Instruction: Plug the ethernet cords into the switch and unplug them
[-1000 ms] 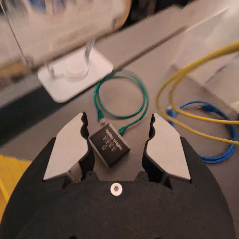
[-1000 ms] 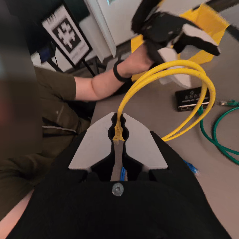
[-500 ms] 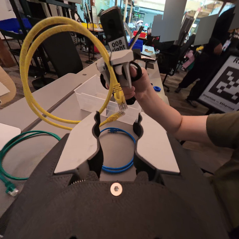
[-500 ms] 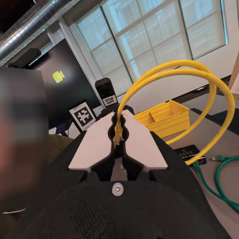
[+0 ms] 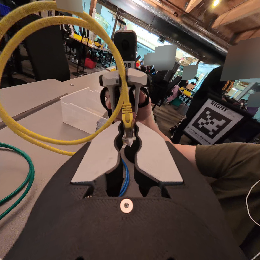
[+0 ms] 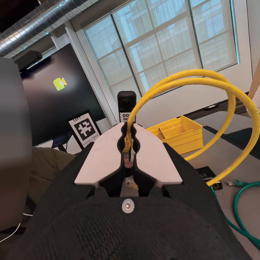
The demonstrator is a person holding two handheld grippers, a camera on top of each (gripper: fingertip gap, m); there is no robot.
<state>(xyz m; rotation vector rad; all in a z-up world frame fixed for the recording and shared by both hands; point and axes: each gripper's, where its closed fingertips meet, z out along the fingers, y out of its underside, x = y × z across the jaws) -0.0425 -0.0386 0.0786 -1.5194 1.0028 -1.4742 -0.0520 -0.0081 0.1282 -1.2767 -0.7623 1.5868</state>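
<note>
A yellow ethernet cord (image 5: 35, 25) loops in the air between both grippers. My right gripper (image 6: 128, 124) is shut on this cord just behind its plug; it also shows in the left wrist view (image 5: 123, 80), facing my left gripper. My left gripper (image 5: 128, 123) is closed on the hanging yellow plug (image 5: 128, 126). The black switch (image 6: 206, 175) lies on the grey table (image 5: 42, 126) at the right. A green cord (image 6: 239, 197) lies next to the switch, with one loose plug (image 6: 232, 182) beside it. A blue cord (image 5: 126, 175) shows between my left fingers, on the table.
A yellow bin (image 6: 182, 135) stands behind the switch. A clear bin (image 5: 81, 106) stands on the far side of the table. The green cord (image 5: 28, 175) curves at the left. Marker signs stand on both sides (image 5: 211, 122) (image 6: 85, 128). A person's arm (image 5: 182, 152) reaches in from the right. Left tips to right tips: about 5 centimetres. The black switch (image 6: 206, 175) is about 30 centimetres from both grippers' fingertips.
My left gripper has moved up to the yellow plug and narrowed from open to closed around it. The right gripper has kept its hold and turned to face the left one.
</note>
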